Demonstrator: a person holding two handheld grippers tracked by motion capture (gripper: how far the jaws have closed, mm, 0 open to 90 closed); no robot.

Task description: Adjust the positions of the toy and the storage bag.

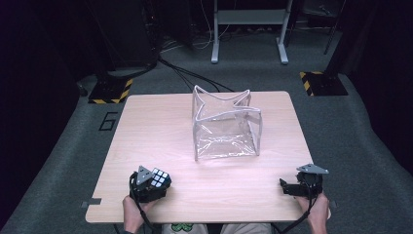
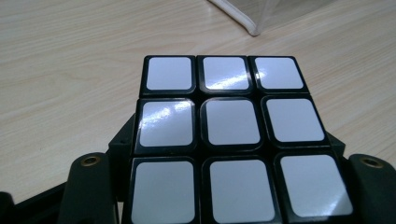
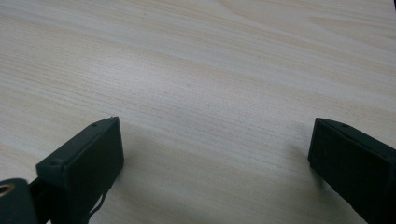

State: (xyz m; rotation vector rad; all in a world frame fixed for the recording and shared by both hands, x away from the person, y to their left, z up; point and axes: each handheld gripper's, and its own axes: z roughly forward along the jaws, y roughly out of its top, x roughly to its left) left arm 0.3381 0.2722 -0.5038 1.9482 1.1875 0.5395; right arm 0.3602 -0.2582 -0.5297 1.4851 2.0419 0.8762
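A pale wooden table [image 1: 160, 131] holds a clear plastic bag [image 1: 226, 129] standing open near its centre. At the near left edge, the left gripper [image 1: 155, 187] clamps a puzzle cube [image 2: 224, 140], white face up. The right gripper [image 3: 212, 158] rests near the right edge, jaws wide apart over bare wood.

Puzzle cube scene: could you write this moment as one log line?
left gripper: shut on puzzle cube | right gripper: open above table | clear bag: upright, mid-table

A clear plastic zip pouch [image 1: 226, 127] is blocking the frame's centre; bare wooden table [image 1: 146, 136] is lying open left and right.
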